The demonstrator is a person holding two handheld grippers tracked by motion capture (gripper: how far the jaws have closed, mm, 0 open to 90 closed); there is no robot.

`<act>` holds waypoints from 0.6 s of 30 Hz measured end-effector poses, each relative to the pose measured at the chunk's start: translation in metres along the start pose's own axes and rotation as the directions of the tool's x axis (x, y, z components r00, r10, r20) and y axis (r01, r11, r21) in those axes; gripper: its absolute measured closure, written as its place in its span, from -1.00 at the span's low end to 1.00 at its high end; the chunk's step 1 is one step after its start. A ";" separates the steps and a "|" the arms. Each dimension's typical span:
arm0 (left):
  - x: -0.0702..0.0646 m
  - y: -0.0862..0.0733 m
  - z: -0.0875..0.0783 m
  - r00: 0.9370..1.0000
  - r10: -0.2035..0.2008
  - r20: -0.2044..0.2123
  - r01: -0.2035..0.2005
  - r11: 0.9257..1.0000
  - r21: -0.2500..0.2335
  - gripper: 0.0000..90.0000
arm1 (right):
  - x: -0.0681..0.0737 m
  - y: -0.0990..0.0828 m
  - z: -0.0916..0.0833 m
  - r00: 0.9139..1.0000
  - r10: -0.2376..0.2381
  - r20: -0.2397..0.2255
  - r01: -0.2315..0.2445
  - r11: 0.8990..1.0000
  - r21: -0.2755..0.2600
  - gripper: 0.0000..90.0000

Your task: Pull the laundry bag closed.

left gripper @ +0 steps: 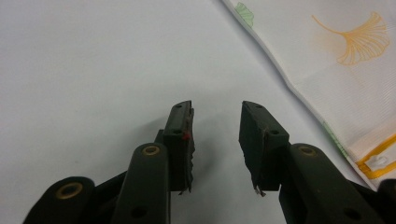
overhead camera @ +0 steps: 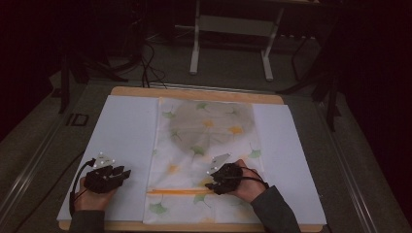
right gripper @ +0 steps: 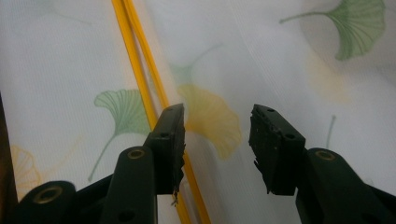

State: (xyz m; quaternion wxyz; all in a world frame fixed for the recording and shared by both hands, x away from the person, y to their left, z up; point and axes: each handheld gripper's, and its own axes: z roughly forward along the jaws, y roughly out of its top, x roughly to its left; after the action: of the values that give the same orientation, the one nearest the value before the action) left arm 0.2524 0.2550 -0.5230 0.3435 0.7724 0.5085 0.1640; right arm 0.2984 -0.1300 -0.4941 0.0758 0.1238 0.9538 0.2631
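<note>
A white, thin fabric bag [overhead camera: 194, 160] printed with green and yellow ginkgo leaves lies flat in the middle of the table. An orange zipper [overhead camera: 180, 191] runs across its near end. A grey round shape [overhead camera: 211, 124] shows through the fabric at the far end. My left gripper [overhead camera: 125, 172] rests over the white sheet to the left of the bag, open and holding nothing [left gripper: 215, 135]; the bag's edge [left gripper: 336, 84] and zipper end [left gripper: 378, 163] lie to its right. My right gripper [overhead camera: 211, 184] hovers over the bag near the zipper [right gripper: 140, 70], open [right gripper: 217, 140], nothing between its fingers.
A white sheet [overhead camera: 121, 131] covers the wooden tabletop [overhead camera: 194, 93] under the bag. Beyond the table stand a white metal frame [overhead camera: 233, 29] and cables on a dark floor.
</note>
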 end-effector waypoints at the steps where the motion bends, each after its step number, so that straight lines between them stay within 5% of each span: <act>1: 0.000 0.000 0.000 1.000 0.001 0.000 -0.001 1.000 0.000 0.44 | 0.001 0.002 0.001 1.000 -0.002 -0.001 0.002 1.000 0.000 0.24; 18: -0.002 0.001 0.000 1.000 0.018 0.003 -0.018 1.000 0.005 0.44 | 0.010 0.030 0.022 0.996 -0.077 -0.040 0.077 0.997 0.003 0.27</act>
State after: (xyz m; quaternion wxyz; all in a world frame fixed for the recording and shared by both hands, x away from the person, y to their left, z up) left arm 0.2524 0.2534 -0.5216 0.3409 0.7780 0.5013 0.1649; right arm 0.2995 -0.0916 -0.4983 0.0665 0.0820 0.9598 0.2602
